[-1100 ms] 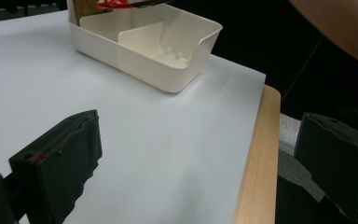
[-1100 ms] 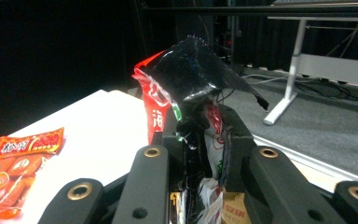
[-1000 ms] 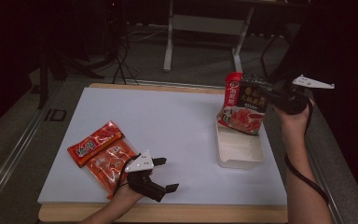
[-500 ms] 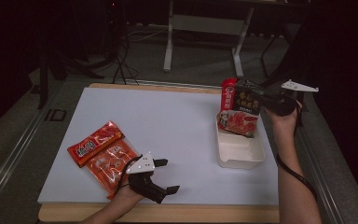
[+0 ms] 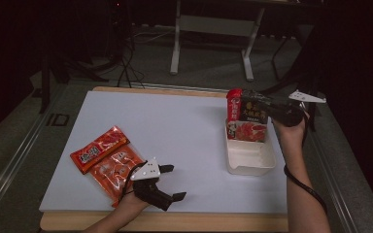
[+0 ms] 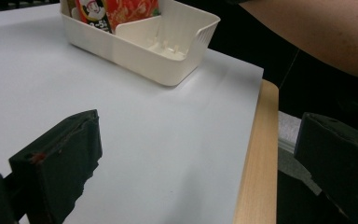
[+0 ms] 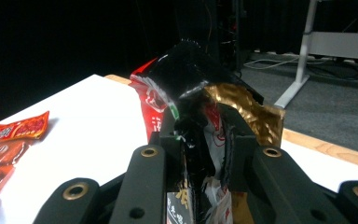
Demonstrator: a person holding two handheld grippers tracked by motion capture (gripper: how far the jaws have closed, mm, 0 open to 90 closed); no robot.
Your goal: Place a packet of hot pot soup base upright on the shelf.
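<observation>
White worktop (image 5: 175,131) in a dark room. Right tongs (image 5: 267,109), clamped on a dark snack packet (image 5: 253,109), have sunk since a second ago; the packet now stands in the cream bin (image 5: 250,160), release pending. Left tongs (image 5: 167,183) rest wide, empty, beside two red packets (image 5: 108,158).

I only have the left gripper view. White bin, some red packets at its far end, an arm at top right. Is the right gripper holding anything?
Observer: Yes. The right gripper is clamped on a dark snack packet, its crumpled top sticking up past the jaws.
Operator: Where is that relative to the bin?
Observer: In the high view the packet sits over the far end of the white bin, above the red packets standing there.
Operator: Anything left to pick up?
Observer: Two orange-red packets lie on the white table beside the left gripper, which is open with nothing between its jaws.
</observation>
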